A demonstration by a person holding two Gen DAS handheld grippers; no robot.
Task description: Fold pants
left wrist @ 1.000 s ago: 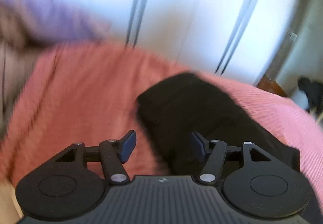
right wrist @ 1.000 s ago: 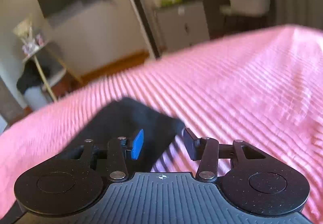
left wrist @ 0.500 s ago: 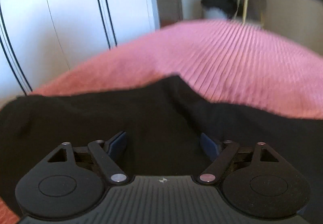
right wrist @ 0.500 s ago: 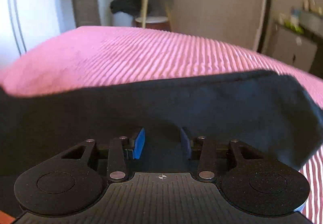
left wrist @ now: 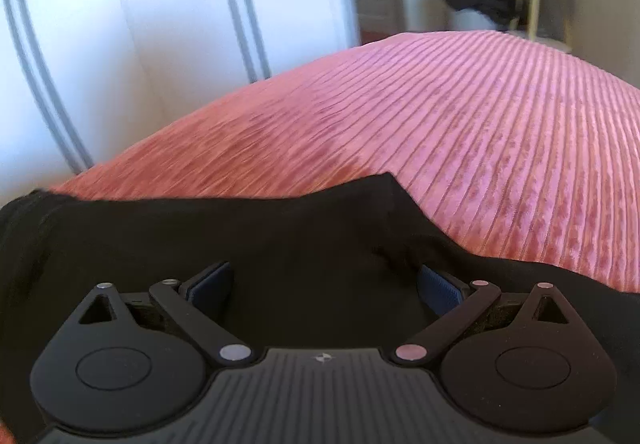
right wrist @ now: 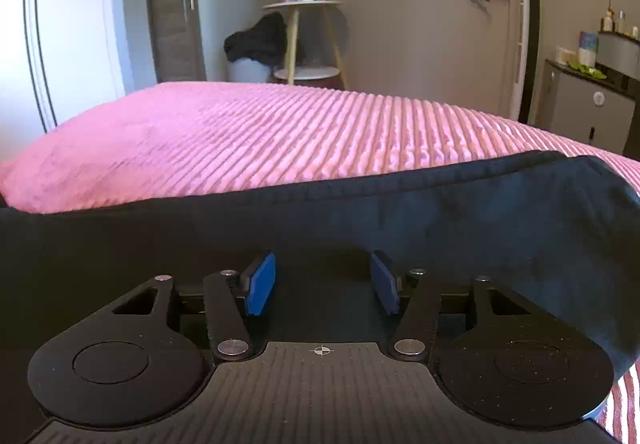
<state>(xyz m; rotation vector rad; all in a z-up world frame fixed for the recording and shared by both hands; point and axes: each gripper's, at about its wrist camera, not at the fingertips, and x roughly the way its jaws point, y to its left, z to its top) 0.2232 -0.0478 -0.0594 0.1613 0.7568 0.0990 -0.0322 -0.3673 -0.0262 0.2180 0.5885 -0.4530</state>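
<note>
Both grippers parked low over the black pants on our pink ribbed bedspread.

We've got the left gripper spread wide and the right gripper parted too, neither pinching any fabric.

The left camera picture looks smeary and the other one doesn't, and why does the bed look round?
Left wrist view: the white wardrobe doors and the near pink bedspread are streaked by motion blur. Right wrist view: sharp all over, down to the side table. Both views: the fisheye lens bulges the flat bed, and the black pants show almost no detail.
</note>
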